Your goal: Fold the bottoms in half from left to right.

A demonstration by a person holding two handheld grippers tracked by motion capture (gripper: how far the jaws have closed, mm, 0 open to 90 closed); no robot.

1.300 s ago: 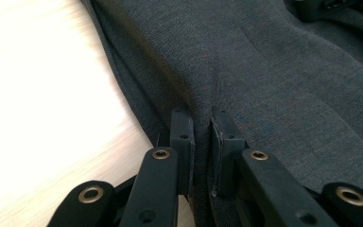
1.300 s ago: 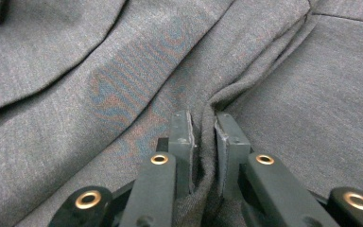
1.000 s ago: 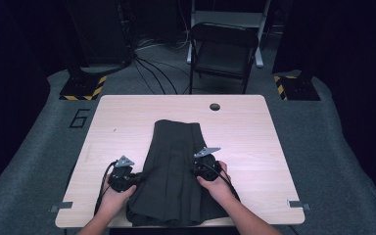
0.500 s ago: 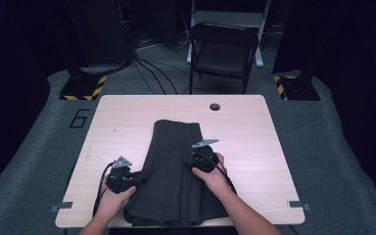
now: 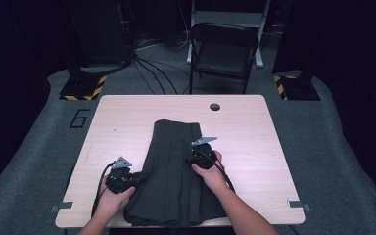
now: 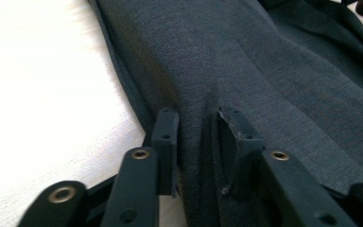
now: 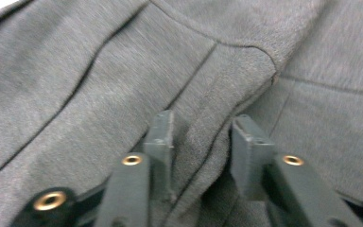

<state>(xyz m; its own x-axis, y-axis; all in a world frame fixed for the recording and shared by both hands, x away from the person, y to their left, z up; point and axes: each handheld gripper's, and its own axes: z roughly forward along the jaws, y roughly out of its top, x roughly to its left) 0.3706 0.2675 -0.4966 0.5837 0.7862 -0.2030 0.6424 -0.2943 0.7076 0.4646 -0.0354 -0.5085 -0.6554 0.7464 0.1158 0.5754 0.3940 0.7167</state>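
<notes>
Dark pleated skirt [image 5: 176, 176] flat on table [image 5: 254, 127]; left gripper [image 6: 196, 142], right gripper [image 7: 201, 146] jaws closing, pinching folds.

A: High view sits above the near side of the pale wooden rectangular table [image 5: 254, 147], facing forward and down. It stands far off, taking in the table, grey carpet and the black folding chair [image 5: 223, 49] beyond the table's far edge.

B: And the gripper views?

A: Both ride low, very near the dark grey pleated cloth garment [image 5: 176, 166] lying mid-table. The left gripper view looks along its black jaws across the garment's left edge [image 6: 170, 61], with bare tabletop [image 6: 38, 94] beside it. The right gripper view faces the garment's pleats [image 7: 99, 94] close up.

B: Shared ground?

A: All three views share the garment; the high view and the left gripper view also share the tabletop left of it.
</notes>
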